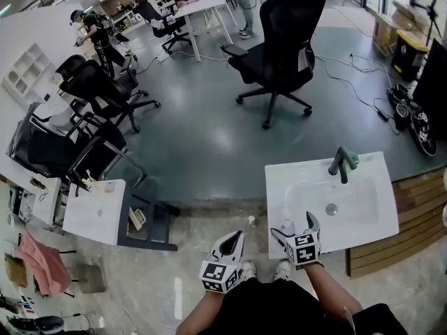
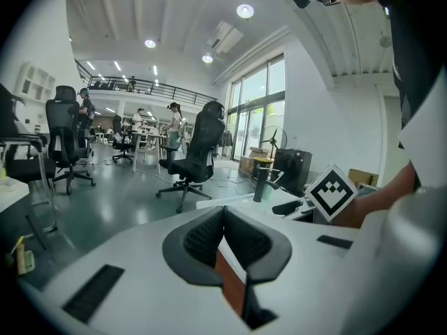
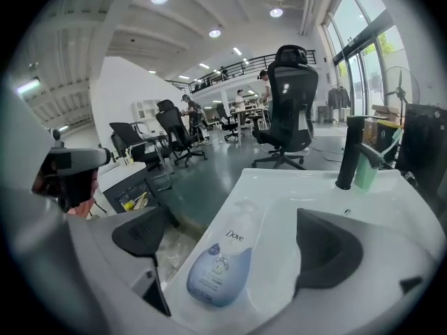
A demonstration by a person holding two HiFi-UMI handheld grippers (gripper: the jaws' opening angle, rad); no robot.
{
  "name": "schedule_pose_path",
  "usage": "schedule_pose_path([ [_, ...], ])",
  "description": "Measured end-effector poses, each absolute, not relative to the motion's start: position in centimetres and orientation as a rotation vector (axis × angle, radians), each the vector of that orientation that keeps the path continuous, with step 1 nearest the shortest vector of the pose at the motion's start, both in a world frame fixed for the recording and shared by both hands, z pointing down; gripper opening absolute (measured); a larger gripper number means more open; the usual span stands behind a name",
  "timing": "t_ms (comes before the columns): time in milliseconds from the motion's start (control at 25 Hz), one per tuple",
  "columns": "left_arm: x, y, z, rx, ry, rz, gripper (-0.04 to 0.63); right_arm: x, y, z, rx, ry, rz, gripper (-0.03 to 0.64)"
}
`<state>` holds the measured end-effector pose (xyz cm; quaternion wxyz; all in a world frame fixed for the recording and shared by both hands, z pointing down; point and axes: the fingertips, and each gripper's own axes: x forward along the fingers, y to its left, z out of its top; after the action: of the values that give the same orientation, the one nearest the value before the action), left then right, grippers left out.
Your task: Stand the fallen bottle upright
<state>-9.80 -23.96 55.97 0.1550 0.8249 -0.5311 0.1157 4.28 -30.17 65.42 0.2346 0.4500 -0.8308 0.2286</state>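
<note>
A clear Dove bottle point(image 3: 222, 260) with bluish liquid lies on its side along the left rim of the white sink point(image 3: 260, 175), cap end pointing away. My right gripper point(image 3: 234, 250) is open, one jaw on each side of the bottle's base, not touching it. In the head view the right gripper point(image 1: 297, 227) hovers over the sink's point(image 1: 281, 181) near left corner and covers the bottle. My left gripper point(image 1: 235, 240) hangs left of the sink over the floor, shut on nothing; its pads point(image 2: 209, 236) meet.
A black faucet point(image 1: 341, 165) and a green container point(image 1: 353, 161) stand at the sink's far edge. A black office chair point(image 1: 279, 40) is beyond it. A small white table point(image 1: 94, 211) stands left, wooden boards point(image 1: 412, 208) right.
</note>
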Motion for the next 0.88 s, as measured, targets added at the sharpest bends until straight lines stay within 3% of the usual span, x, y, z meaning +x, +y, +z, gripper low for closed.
schedule_pose_path([
  [600,-14.5,-29.3,58.8,2.393,-1.429,0.332,0.017,1.6,-32.9,69.1,1.32,-2.135,0.746,0.587],
  [800,-15.5,-29.7,59.5,2.387,-1.39,0.315,0.017,0.8,-33.6,72.0,1.288,-2.003,0.848,0.507],
  [880,-16.2,-30.0,59.8,2.386,-1.392,0.311,0.017,0.5,-33.9,73.2,1.263,-1.953,0.898,0.503],
])
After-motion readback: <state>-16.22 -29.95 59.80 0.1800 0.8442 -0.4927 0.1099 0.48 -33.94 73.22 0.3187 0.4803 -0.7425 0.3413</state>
